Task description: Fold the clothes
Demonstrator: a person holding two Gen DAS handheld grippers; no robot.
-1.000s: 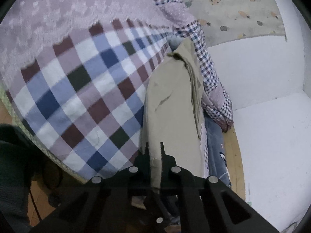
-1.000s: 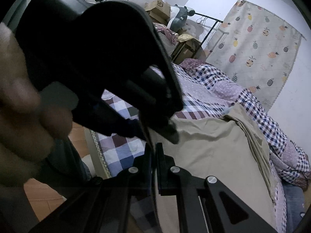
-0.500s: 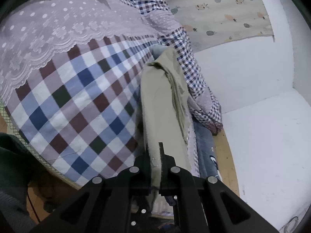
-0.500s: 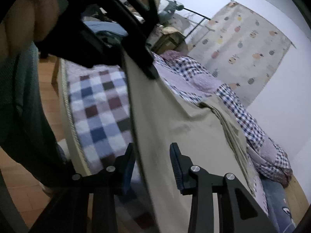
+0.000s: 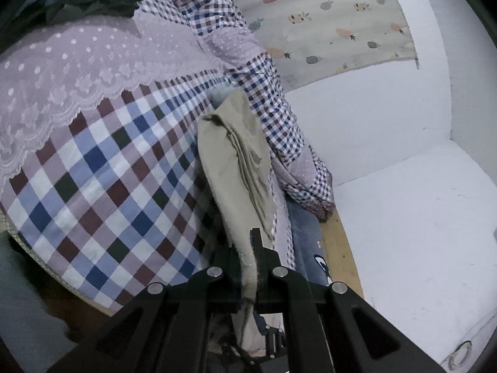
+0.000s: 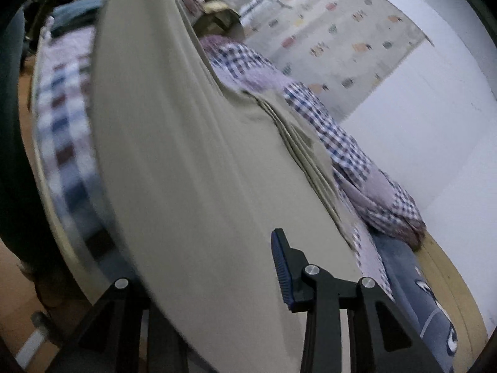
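Observation:
A beige garment (image 5: 239, 155) lies stretched along the right side of the checked bedspread (image 5: 102, 186), its far end bunched in folds. My left gripper (image 5: 248, 258) is shut on the near edge of this garment, holding it up off the bed. In the right wrist view the same beige garment (image 6: 186, 171) fills the middle as a taut sheet rising to the upper left. My right gripper (image 6: 223, 264) stands open, its blue-padded right finger (image 6: 281, 267) showing; the cloth hides the left finger's tip and passes between the jaws.
A checked and lilac quilt (image 5: 264, 93) is heaped along the bed's far side by the white wall (image 5: 388, 124). A blue cloth (image 6: 416, 286) hangs over the wooden bed edge (image 5: 338, 248). A pineapple-print curtain (image 5: 326, 15) hangs behind. Wooden floor lies at the left.
My right gripper went from shut to open and swung away from the left gripper. The left gripper kept its hold and lifted the garment's edge higher.

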